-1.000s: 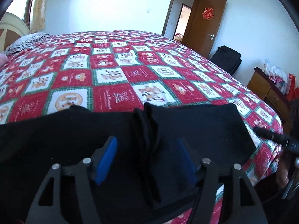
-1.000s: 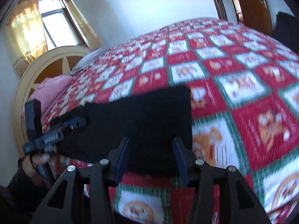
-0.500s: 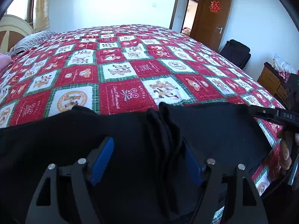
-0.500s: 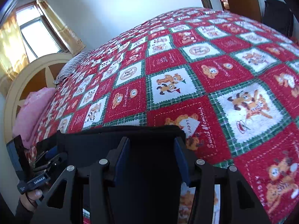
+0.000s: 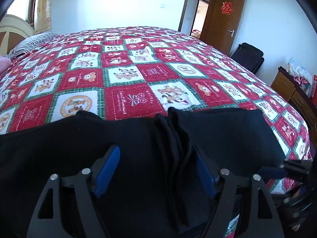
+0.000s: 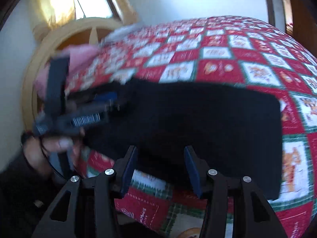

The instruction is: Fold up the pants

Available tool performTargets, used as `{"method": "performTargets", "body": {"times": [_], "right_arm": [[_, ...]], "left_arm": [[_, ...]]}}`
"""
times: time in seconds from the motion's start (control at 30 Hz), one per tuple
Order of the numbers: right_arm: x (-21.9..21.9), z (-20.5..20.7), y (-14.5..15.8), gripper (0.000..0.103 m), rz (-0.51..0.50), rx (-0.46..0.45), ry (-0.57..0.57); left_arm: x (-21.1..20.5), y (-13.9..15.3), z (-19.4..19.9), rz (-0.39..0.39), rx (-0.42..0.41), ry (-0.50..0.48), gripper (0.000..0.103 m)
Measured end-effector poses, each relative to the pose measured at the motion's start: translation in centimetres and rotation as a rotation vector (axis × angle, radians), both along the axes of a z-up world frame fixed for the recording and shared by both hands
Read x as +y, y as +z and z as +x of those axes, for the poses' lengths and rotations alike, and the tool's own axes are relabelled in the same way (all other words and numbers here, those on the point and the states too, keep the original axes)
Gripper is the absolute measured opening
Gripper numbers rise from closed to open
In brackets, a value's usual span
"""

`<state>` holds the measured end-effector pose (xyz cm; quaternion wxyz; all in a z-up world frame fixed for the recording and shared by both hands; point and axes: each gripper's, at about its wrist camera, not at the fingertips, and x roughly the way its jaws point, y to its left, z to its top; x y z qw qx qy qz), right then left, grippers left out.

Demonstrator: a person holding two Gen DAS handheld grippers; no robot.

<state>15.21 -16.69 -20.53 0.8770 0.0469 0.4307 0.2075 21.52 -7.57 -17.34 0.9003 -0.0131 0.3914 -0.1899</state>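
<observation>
The black, soft-fabric folded pants [image 5: 218, 134] lie on the red-and-white checked quilt [image 5: 126, 83] at the near edge, and the fold looks nearly done — next comes a grip on one end to double it over. The left gripper [image 5: 156, 170] stands spread, a raised crease between its fingers. The right gripper [image 6: 160, 168] is released too, just short of the cloth's near edge.

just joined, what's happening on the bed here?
A person with a handheld gripper in each hand is folding black pants on the red patchwork bedspread. Both the left gripper and right gripper are open at the near edge of the pants, which lie flat in a folded rectangle. Nothing is clamped.
</observation>
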Motion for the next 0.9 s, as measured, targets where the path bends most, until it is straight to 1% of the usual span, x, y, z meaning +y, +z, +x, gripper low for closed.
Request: {"method": "performTargets", "body": {"times": [0.07,0.2,0.37,0.43,0.5,0.57,0.63,0.7,0.83,0.9], "right_arm": [[0.1,-0.1,-0.2,0.051,-0.006,-0.001,0.003],[-0.4,-0.3,-0.3,0.051,0.014,0.018,0.004],[0.5,-0.6,-0.5,0.051,-0.048,0.011,0.025],[0.8,-0.9,-0.4,0.051,-0.077,-0.001,0.029],[0.7,-1.2,0.4,0.051,-0.057,-0.024,0.01],[1.0,-1.4,1.3,0.051,0.007,-0.042,0.018],[2.2,-1.7,2.2,0.051,-0.016,-0.097,0.034],[3.8,-1.5,2.7,0.051,-0.044,-0.126,0.063],[6.7,-0.3,2.3,0.051,-0.063,-0.131,0.121],[8.3,0.1,1.9,0.049,-0.082,-0.134,0.153]], "left_arm": [[0.1,0.0,-0.1,-0.006,-0.003,-0.004,0.079],[0.3,0.1,-0.2,-0.016,-0.006,-0.013,0.079],[1.1,0.4,-0.6,-0.033,-0.004,-0.012,0.079],[1.9,0.7,-1.1,-0.035,-0.015,-0.004,0.079],[3.2,1.3,-1.7,-0.029,-0.041,0.021,0.079],[4.8,1.7,-2.2,-0.03,-0.062,0.053,0.084],[6.1,2.0,-2.7,-0.032,-0.079,0.09,0.087],[7.6,2.4,-3.2,-0.041,-0.091,0.119,0.089],[9.8,2.7,-3.9,-0.05,-0.092,0.165,0.089],[11.0,2.5,-4.2,-0.051,-0.085,0.191,0.089]]}}
